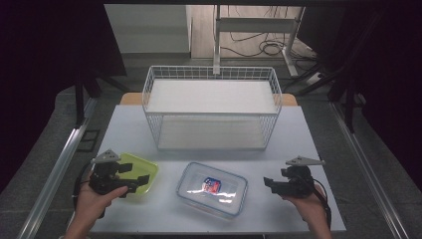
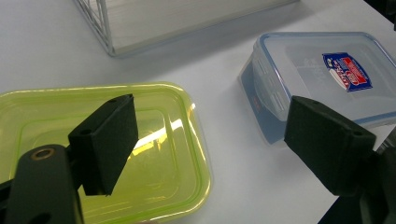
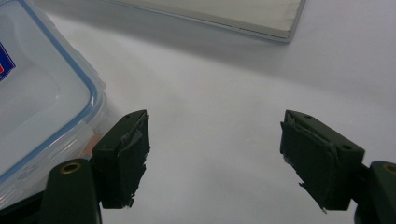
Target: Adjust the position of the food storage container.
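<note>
White table: a white-topped table (image 1: 298,144) carries everything, with both hand-held grippers low over its near edge
Wire basket: a white wire basket (image 1: 211,107) stands at the far middle, well apart from both grippers, with nothing seen inside it
Clear container: a lidded clear plastic food container (image 1: 213,188) with a blue seal rim and a red-and-blue label lies at the near middle, between the two grippers; its long axis runs roughly left to right, slightly skewed (near right corner toward the person)
Green container: a translucent yellow-green plastic container (image 1: 141,172), open-topped, sits at near left, just beside the clear one but not touching it
Key relation: the clear container lies to the right of the left gripper (image 1: 130,178) and to the left of the right gripper (image 1: 267,184), so each short end faces one gripper; the right one looks slightly nearer to it, since the left hangs over the green container
Left fingers: spread wide and holding nothing; in the left gripper view one pad (image 2: 108,142) hovers above the green container (image 2: 154,154) while the other sits over the clear container's corner (image 2: 271,116), with no contact I can make out
Right fingers: spread wide and empty; in the right gripper view the nearer pad (image 3: 123,156) stands just beside the clear container's end (image 3: 70,126), with bare table between the pads
</note>
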The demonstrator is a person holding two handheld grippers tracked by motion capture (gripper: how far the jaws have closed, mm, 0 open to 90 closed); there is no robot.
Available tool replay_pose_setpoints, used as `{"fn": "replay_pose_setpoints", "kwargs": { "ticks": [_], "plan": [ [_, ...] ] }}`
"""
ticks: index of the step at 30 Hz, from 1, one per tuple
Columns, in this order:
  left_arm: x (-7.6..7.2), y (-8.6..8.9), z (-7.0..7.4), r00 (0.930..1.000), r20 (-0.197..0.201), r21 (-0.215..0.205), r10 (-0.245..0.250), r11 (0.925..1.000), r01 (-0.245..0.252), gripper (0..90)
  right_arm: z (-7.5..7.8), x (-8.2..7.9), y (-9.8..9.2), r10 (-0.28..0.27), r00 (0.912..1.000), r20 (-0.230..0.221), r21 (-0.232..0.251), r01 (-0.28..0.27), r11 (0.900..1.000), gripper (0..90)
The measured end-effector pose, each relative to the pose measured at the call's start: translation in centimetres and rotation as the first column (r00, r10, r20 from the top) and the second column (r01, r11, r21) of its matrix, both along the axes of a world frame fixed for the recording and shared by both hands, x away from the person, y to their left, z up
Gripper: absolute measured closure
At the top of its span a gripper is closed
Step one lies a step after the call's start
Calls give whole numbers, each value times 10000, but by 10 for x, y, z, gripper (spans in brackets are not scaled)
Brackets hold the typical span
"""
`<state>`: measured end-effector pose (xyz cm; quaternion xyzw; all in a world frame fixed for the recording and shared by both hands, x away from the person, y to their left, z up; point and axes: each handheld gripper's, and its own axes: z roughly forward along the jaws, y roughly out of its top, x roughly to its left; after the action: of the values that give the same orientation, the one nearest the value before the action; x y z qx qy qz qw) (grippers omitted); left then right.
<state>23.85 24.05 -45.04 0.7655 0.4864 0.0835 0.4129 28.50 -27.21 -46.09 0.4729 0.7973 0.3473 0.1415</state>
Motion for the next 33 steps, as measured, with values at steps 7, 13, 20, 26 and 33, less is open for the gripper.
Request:
{"fn": "replay_pose_setpoints", "kwargs": {
  "ticks": [7,13,20,26,33],
  "plan": [
    [5,-5,-1,9999,6,149,-134,9998,134,175,-4,3,-1,116,9999,-122,69,-115,9999,288],
    [5,-7,-2,9999,-28,241,-168,9996,169,174,-1,1,-3,104,9999,-68,191,-102,9998,367],
    [4,-11,0,9993,41,239,-362,9991,361,174,12,-8,7,756,9967,307,217,-762,9969,553],
    [6,-13,-2,9991,-29,264,-411,9988,412,174,16,-12,13,1208,9922,307,208,-1215,9924,746],
    [5,-16,-2,9987,-18,335,-514,9981,514,174,24,-18,22,1840,9821,405,404,-1856,9818,827]
  ]
}}
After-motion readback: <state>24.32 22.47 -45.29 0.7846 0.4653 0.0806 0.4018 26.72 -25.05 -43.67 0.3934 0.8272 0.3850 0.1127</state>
